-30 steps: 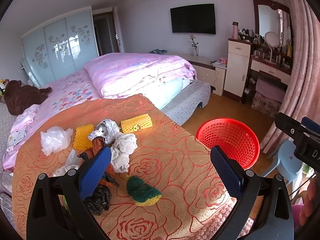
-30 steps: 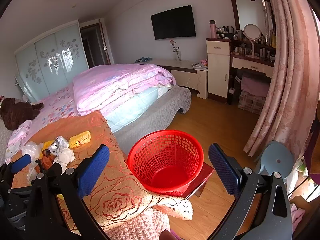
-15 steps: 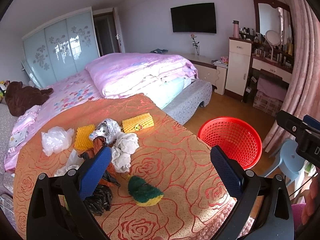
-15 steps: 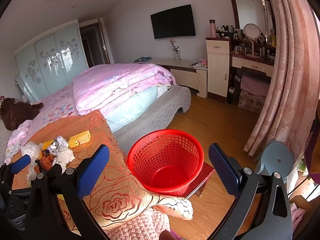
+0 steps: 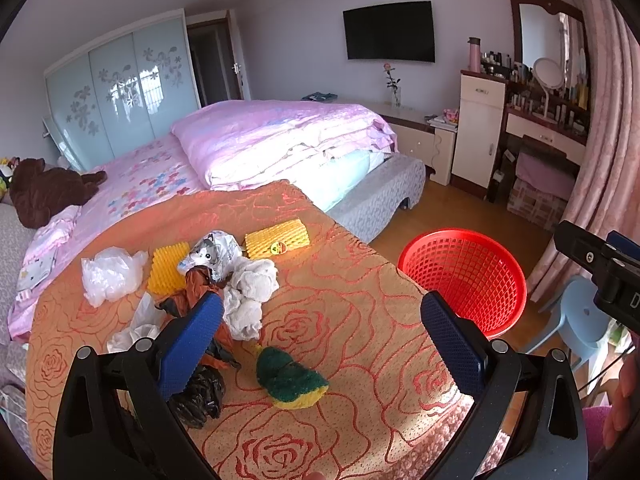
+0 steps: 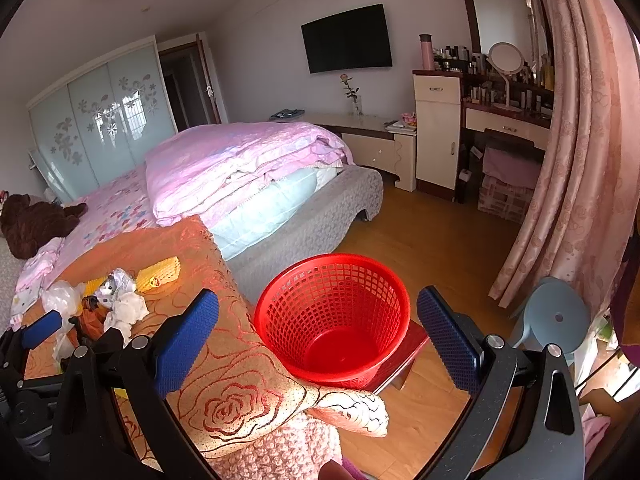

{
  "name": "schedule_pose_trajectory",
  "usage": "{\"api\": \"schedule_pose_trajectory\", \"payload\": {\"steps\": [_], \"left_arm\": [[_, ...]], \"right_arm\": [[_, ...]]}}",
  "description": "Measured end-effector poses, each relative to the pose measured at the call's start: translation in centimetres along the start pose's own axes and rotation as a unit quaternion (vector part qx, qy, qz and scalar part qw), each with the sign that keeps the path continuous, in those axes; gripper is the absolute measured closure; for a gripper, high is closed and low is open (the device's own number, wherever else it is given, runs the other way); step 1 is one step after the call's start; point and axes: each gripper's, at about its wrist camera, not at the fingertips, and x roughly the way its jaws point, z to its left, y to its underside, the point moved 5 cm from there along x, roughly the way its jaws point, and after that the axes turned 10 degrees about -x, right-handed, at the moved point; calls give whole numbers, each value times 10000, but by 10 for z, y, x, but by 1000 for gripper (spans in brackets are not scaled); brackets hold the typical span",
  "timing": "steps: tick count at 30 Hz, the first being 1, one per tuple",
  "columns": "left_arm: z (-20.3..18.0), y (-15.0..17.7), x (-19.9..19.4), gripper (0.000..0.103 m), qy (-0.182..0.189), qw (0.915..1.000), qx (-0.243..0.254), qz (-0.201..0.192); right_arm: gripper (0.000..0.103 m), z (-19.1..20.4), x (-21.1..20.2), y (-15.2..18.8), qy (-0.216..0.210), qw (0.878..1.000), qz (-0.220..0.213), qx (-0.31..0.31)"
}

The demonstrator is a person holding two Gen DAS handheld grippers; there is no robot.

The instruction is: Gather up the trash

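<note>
On the orange rose-patterned cloth [image 5: 340,320] the trash is lying in a loose cluster, and none of it is yet sitting in the red plastic mesh basket [image 5: 464,272], which is standing off the cloth's right edge, empty as far as the right wrist view is showing.

Farthest left, a crumpled clear plastic bag [image 5: 108,276] is looking light and slippery; pinching a raised fold should be working better than squeezing the whole wad. Beside it a yellow ribbed foam pad [image 5: 166,268] and a crinkled silver wrapper printed with a cat [image 5: 212,250] are probably weighing almost nothing. The white wadded cloth [image 5: 250,288] is soft and will be giving under the pads, so a deep bite into its bulk seems wise. Behind it the yellow foam fruit sleeve [image 5: 277,238] is springy (likely compressing easily across its short side). Nearest, the green-and-yellow scrubbing sponge [image 5: 290,378] is offering firm, grippy flanks.

The left gripper [image 5: 320,344] is hovering spread wide, holding nothing; the right gripper [image 6: 316,340] is likewise gaping empty above the basket.
</note>
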Motion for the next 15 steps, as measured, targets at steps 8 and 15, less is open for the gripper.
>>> {"api": "schedule_pose_trajectory", "payload": {"steps": [8, 15], "left_arm": [[2, 2, 2, 7, -4, 10000, -18, 45], [1, 3, 4, 7, -21, 10000, -1, 70]], "right_arm": [[6, 0, 0, 1, -18, 10000, 22, 14], [6, 5, 0, 5, -53, 10000, 39, -1]]}}
